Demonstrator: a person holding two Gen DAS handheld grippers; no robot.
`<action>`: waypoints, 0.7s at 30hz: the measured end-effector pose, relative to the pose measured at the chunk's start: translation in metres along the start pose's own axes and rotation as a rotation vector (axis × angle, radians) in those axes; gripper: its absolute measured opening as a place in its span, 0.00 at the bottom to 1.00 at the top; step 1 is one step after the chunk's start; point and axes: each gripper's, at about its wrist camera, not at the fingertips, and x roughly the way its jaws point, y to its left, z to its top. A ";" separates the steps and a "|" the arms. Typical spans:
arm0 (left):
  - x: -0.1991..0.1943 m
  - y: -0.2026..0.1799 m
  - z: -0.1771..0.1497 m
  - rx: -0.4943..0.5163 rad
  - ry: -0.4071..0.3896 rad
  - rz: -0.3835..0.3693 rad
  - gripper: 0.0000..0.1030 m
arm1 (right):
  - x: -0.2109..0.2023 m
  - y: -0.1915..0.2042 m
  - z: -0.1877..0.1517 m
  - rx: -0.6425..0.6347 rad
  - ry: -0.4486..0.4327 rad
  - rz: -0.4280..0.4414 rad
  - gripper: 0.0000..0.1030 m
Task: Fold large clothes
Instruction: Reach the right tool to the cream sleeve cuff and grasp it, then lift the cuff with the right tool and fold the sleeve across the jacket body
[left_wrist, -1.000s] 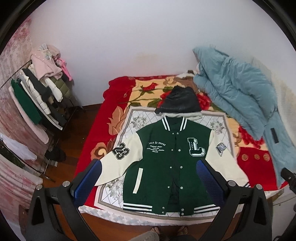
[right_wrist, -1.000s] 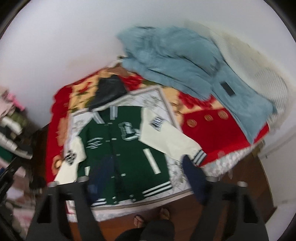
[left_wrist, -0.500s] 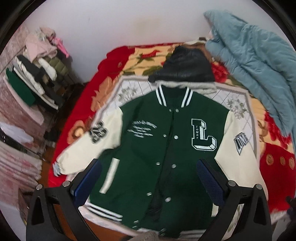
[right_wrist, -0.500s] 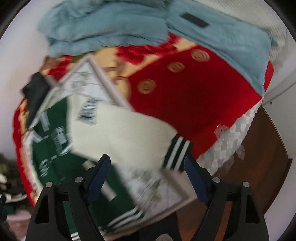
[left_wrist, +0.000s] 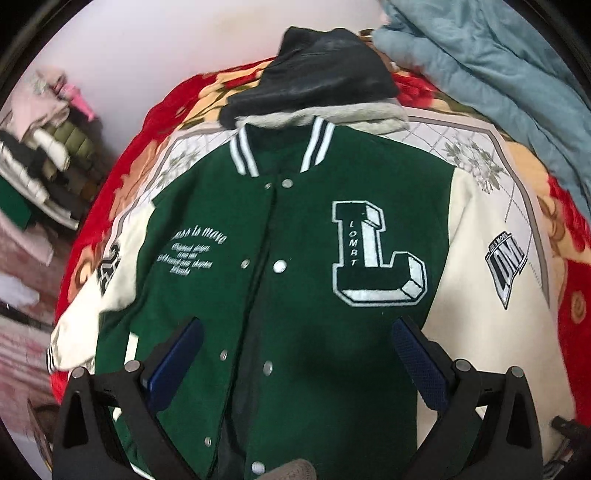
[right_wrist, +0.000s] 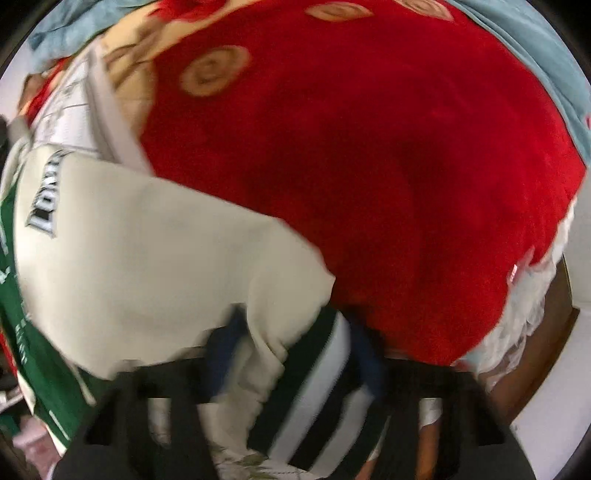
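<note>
A green varsity jacket (left_wrist: 295, 258) with cream sleeves and a white "L" patch lies face up on the bed. My left gripper (left_wrist: 295, 354) is open and hovers low over the jacket's front, near the snap placket. In the right wrist view the jacket's cream sleeve (right_wrist: 155, 251) fills the left half. Its striped cuff (right_wrist: 314, 369) sits between the fingers of my right gripper (right_wrist: 295, 354). The view is blurred, so I cannot tell whether the jaws have closed on the cuff.
A red floral blanket (right_wrist: 369, 166) covers the bed. A black garment (left_wrist: 317, 74) lies above the jacket's collar. A pale blue padded coat (left_wrist: 498, 74) lies at the back right. Folded clothes (left_wrist: 40, 147) are stacked on a rack at the left.
Both grippers have come down close to the jacket. The left moved in over the chest. The right moved onto the sleeve's striped cuff, and its fingers stand closer together.
</note>
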 end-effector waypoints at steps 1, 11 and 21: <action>0.001 -0.001 0.002 0.016 -0.010 0.007 1.00 | -0.003 0.003 0.001 0.000 0.004 0.033 0.23; 0.004 0.042 0.016 -0.052 0.022 0.047 1.00 | -0.078 0.094 0.005 -0.011 -0.062 0.376 0.16; 0.002 0.167 0.045 -0.195 0.001 0.108 1.00 | -0.140 0.300 -0.032 -0.239 -0.095 0.562 0.15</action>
